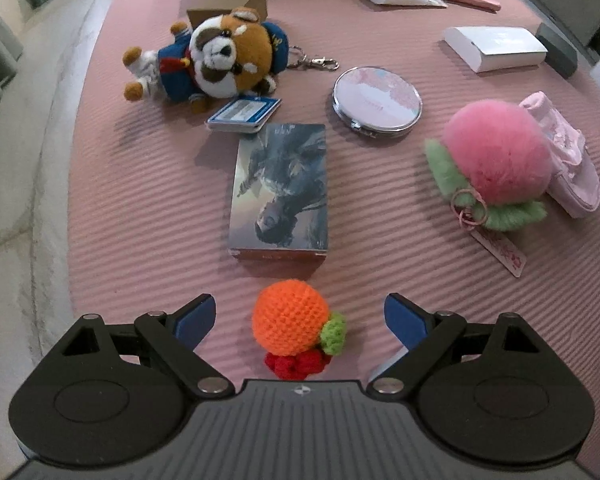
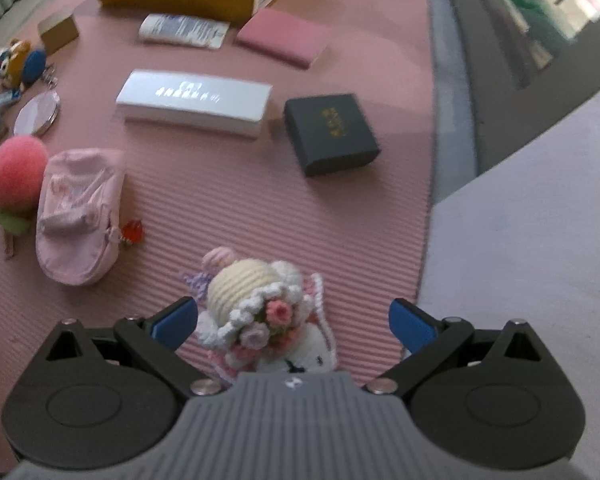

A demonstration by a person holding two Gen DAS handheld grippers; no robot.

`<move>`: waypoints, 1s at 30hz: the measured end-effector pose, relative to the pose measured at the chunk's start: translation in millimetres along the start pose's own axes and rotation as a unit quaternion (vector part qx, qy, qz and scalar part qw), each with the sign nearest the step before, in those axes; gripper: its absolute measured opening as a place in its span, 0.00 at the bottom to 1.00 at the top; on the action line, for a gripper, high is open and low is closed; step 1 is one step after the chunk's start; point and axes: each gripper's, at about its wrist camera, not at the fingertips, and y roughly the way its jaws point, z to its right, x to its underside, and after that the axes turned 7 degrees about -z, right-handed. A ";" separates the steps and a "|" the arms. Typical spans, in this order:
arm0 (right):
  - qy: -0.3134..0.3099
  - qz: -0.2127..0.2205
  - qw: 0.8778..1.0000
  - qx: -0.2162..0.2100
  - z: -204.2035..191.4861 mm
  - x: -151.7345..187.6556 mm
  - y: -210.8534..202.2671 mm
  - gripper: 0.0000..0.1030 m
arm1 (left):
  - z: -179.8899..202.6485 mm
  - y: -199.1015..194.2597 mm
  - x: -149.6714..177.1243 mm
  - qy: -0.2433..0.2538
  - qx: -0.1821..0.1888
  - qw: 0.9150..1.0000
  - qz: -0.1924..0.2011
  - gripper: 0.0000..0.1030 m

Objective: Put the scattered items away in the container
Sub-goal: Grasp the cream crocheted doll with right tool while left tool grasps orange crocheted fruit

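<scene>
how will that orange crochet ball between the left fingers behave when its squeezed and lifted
The orange crochet ball looks like stuffed yarn, so it will probably squash a little and feel light. Its knitted surface should grip rather than slip. Being round, it could roll if nudged, though the green and red bits at its base may stop it.

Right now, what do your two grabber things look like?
Both look the same. The left hand-held gripper and right hand-held gripper each have two blue fingertip pads on black jointed arms with silver pins, two round black discs, and a grey ribbed body carrying a small round logo. No cables or sleeves show.
</scene>
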 end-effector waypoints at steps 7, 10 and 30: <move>-0.040 -0.027 0.998 -0.030 -11.2 -7.2 28.7 0.95 | -15.3 9.2 1.3 -0.045 0.034 0.998 -0.007 0.73; -0.053 -0.042 0.997 -0.034 -15.4 -10.9 42.3 0.79 | -20.0 9.0 2.3 -0.126 0.043 0.991 0.007 0.73; -0.081 -0.045 0.995 -0.020 -19.2 -14.0 54.5 0.62 | -27.9 -6.4 14.2 -0.162 0.053 0.985 0.020 0.51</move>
